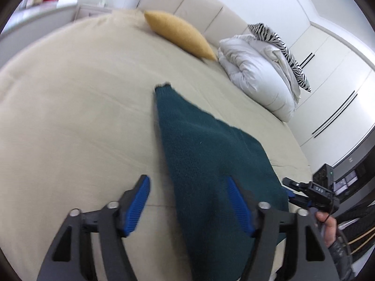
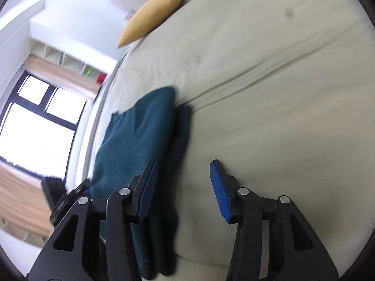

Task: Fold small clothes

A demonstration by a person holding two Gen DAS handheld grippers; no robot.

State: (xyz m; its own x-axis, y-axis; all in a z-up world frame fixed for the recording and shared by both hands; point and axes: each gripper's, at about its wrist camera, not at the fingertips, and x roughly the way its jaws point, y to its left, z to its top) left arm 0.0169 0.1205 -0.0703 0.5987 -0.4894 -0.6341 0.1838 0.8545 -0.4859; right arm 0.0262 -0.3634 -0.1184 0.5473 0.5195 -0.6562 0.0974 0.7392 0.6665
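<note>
With the left gripper (image 1: 188, 205) and right gripper (image 2: 181, 188) both spread and holding nothing, the dark green knitted garment (image 1: 199, 154) lies half folded on the beige bedsheet (image 1: 70, 107), so the next move probably needs a fresh grasp of an edge.

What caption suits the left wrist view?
Open left gripper above a dark green knitted garment on a beige bed.

Before you a beige bed (image 1: 70, 117), cream padded headboard (image 1: 199, 2), mustard cushion (image 1: 180, 35), bundled white duvet (image 1: 257, 75), white wardrobe doors (image 1: 332, 89), your bright black-framed window (image 2: 39, 121).
</note>
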